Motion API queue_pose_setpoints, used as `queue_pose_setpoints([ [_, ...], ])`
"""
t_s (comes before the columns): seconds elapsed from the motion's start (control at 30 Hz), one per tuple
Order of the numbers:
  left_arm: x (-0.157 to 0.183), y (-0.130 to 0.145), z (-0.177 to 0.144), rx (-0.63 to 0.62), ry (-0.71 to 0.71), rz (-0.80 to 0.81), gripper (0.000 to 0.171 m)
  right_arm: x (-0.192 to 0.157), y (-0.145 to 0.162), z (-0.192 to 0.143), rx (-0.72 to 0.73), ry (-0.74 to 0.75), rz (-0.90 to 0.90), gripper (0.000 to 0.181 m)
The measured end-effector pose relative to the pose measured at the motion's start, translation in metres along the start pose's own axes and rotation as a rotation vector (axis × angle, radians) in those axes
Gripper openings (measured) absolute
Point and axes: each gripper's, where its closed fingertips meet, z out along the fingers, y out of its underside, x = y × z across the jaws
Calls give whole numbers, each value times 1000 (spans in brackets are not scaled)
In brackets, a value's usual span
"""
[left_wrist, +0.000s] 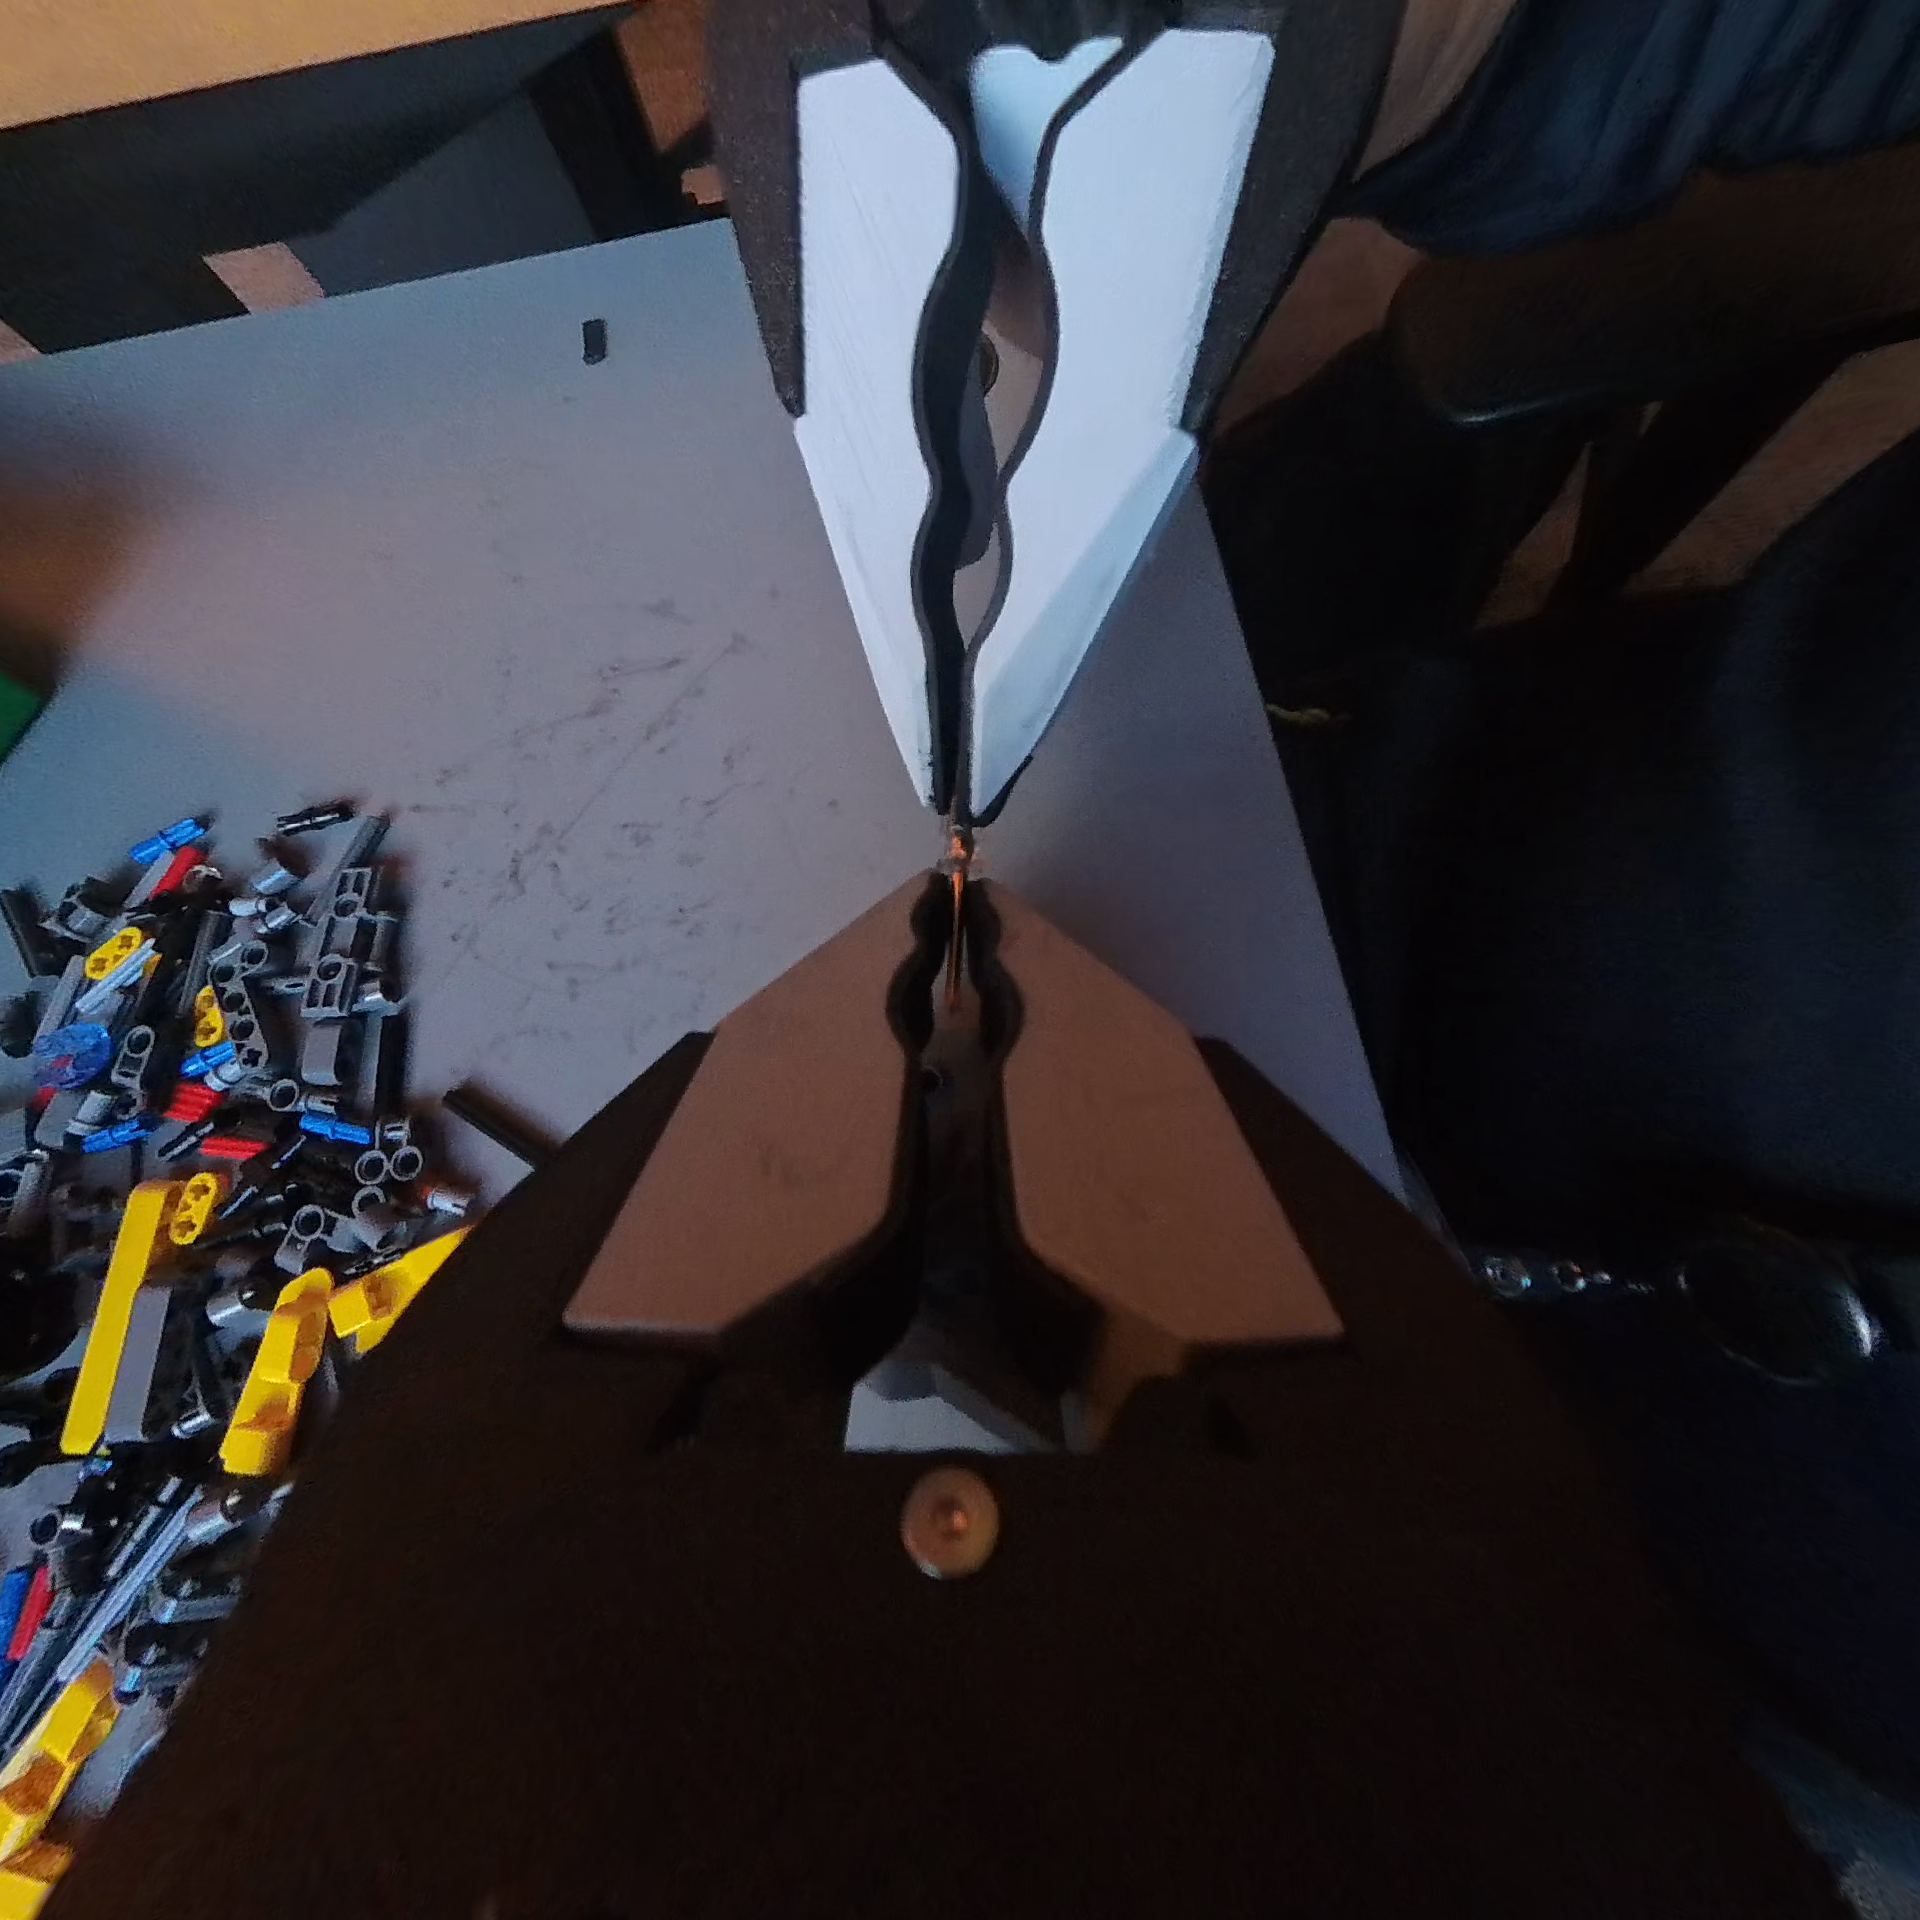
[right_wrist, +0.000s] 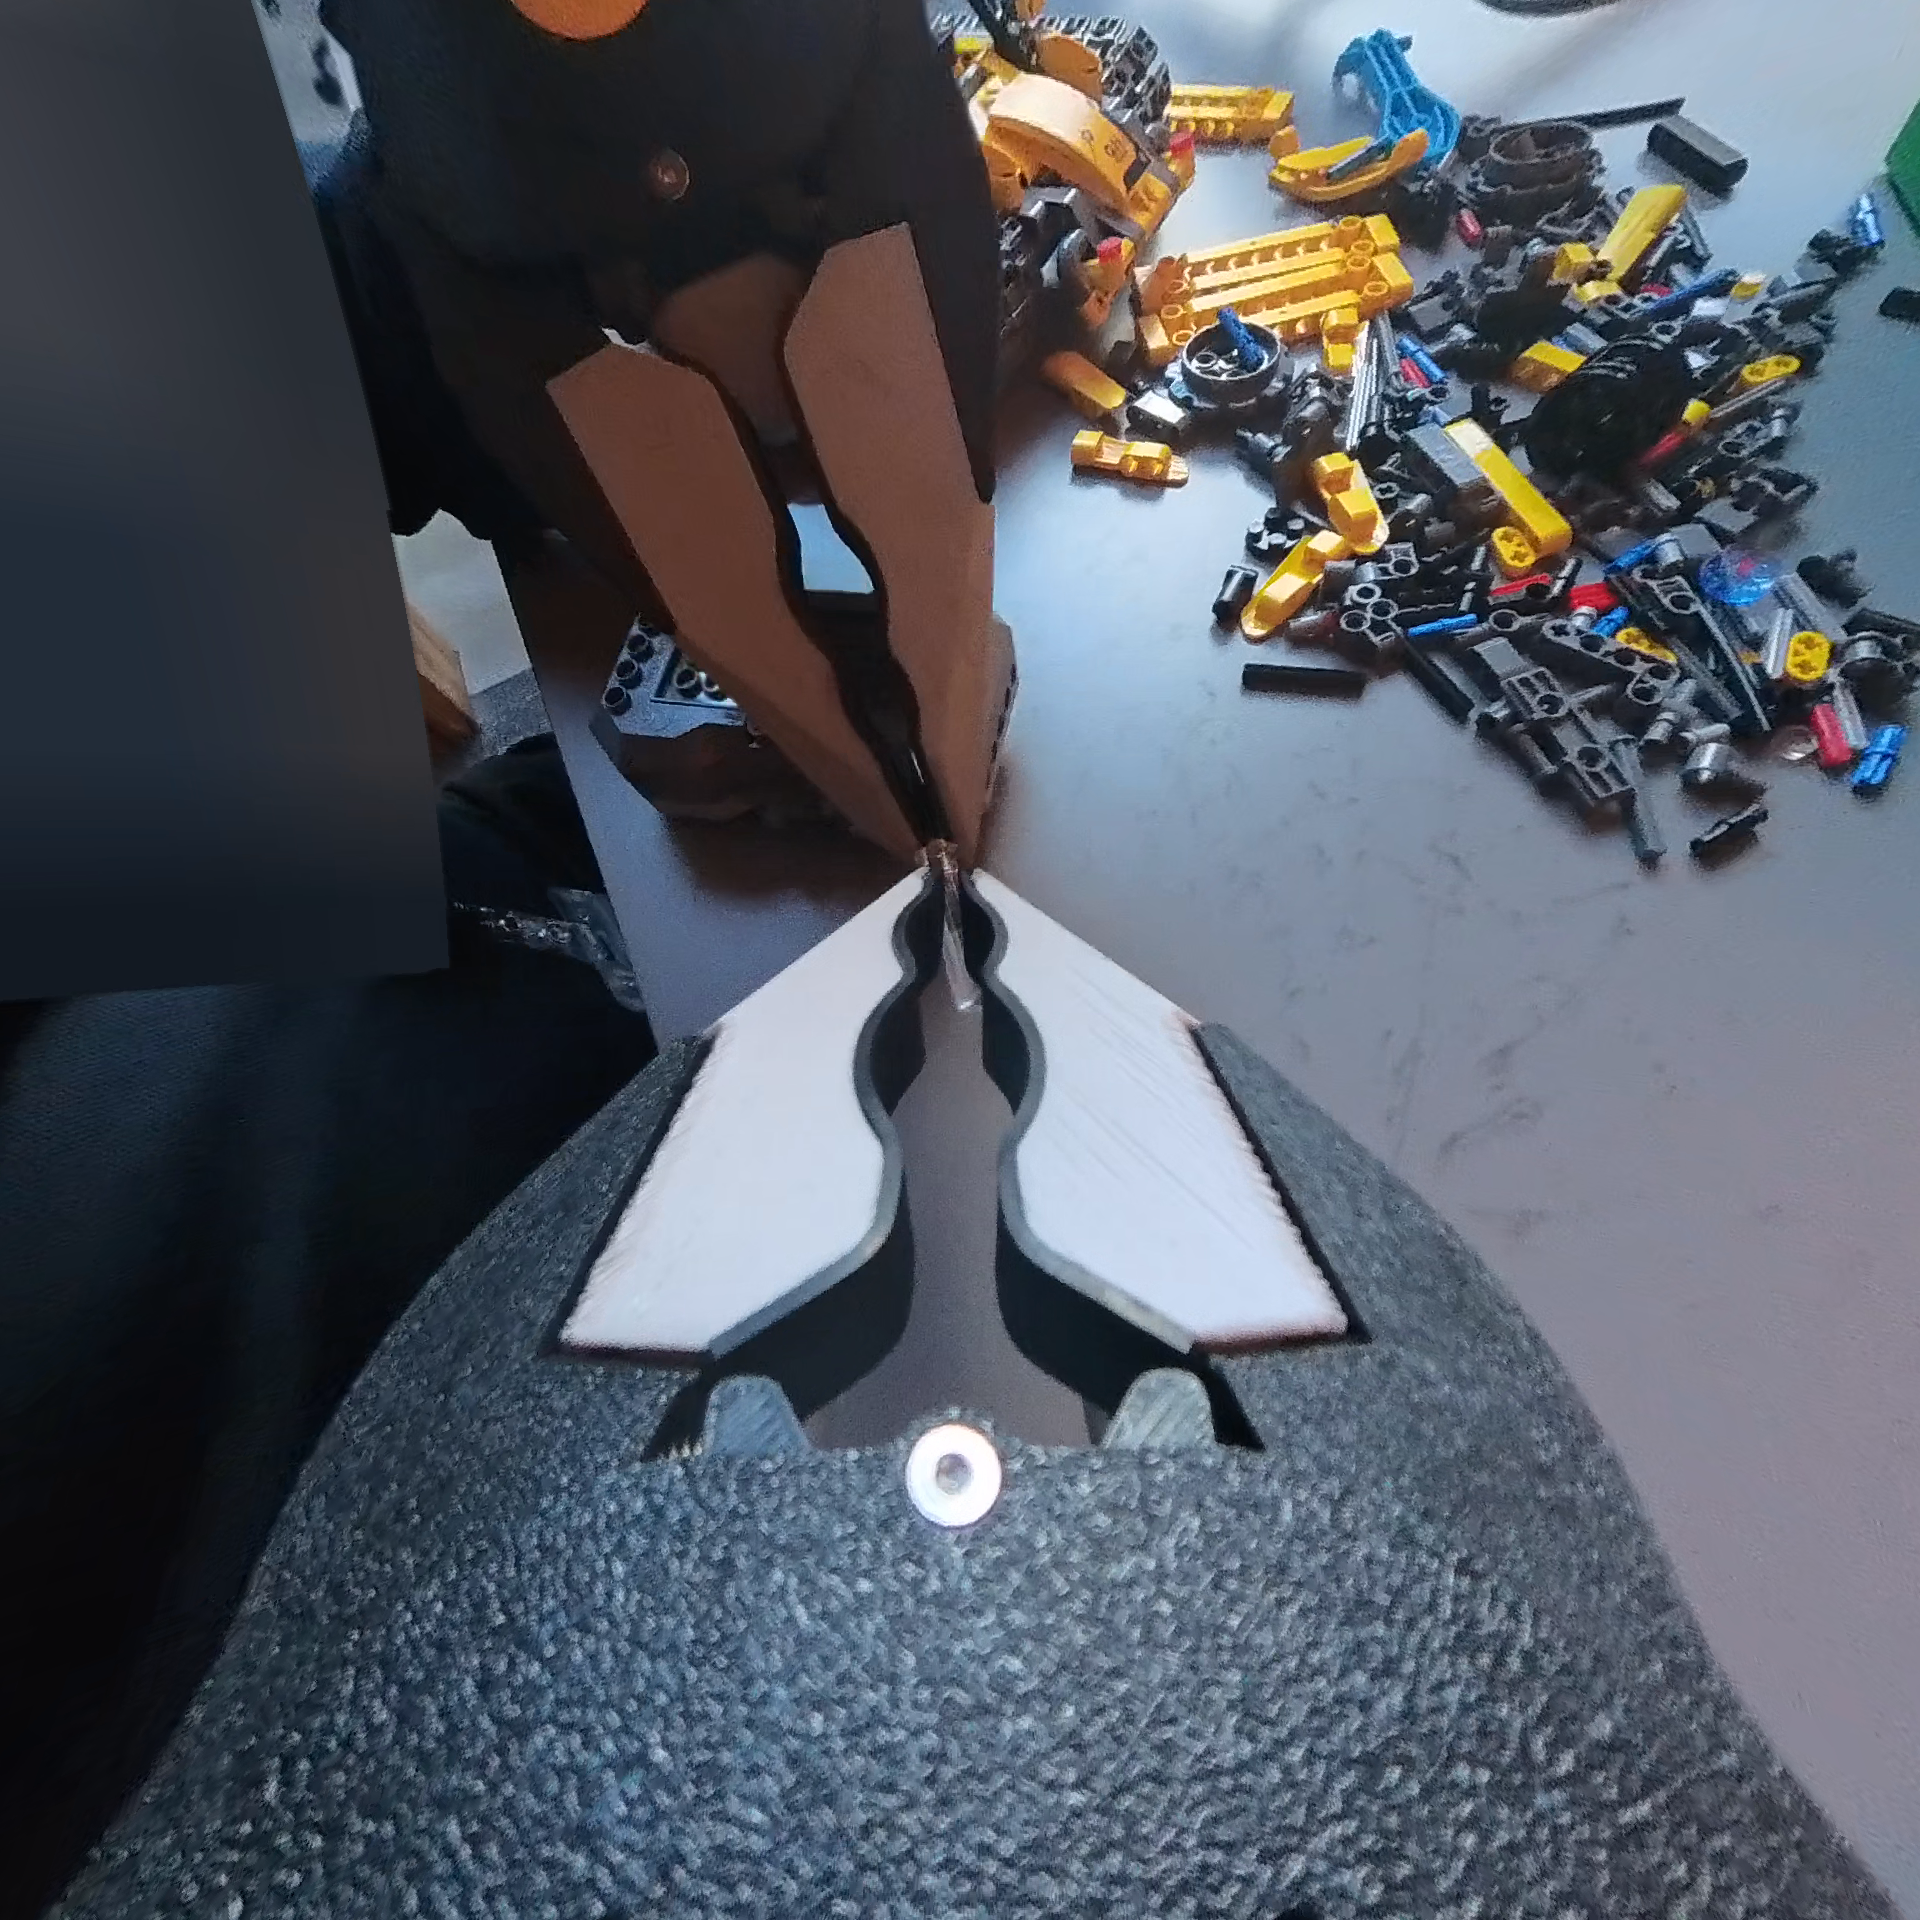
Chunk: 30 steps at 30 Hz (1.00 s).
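My left gripper (left_wrist: 954, 896) and my right gripper (right_wrist: 943, 885) meet tip to tip just above the grey table (left_wrist: 540, 623). Both are shut on a small thin rod (left_wrist: 954, 850), which bridges the two pairs of tips. It shows as an orange sliver between my left fingers and as a pale sliver (right_wrist: 954, 951) between my right fingers. The right gripper (left_wrist: 951, 800) comes in from the top of the left wrist view with white fingers. The left gripper (right_wrist: 938, 831) comes in from the top of the right wrist view with brownish fingers.
A big pile of yellow, black, grey and blue building-toy parts (right_wrist: 1455, 468) lies on the table, at lower left in the left wrist view (left_wrist: 208, 1143). A dark grey holed block (right_wrist: 675, 691) sits behind the left gripper. The table edge (left_wrist: 1309, 831) runs close by.
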Motion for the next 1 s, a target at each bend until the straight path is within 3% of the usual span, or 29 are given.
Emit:
queue_pose_setpoints([
  [0.1, -12, 1, 0, -4, -51, -77, 6, 13, 14, 6, -42, 58, 6, 1],
  [0.27, -38, 26, -40, -71, -364, -257, 63, 27, 32, 16, -166, 150, -16, 0],
  [0.33, -25, 40, -60, -44, -412, -376, 77, 25, 31, 20, -178, 121, 1, 0],
  [0.47, 25, 51, -62, 98, -294, -608, 106, 20, 28, 23, -171, 66, -14, 4],
  [0.6, 33, 73, -42, 21, -378, -618, 104, -5, 6, 27, -97, -10, -113, 15],
  [0.73, 33, 76, -32, -50, -398, -442, 76, -51, -15, 31, -21, -140, -291, 18],
  [0.87, 27, 79, -33, -39, -301, -405, 75, -60, -15, 42, -57, -133, -378, 21],
  [1.0, 18, 84, -38, -40, -294, -385, 75, -50, -18, 49, -71, -24, -471, 25],
])
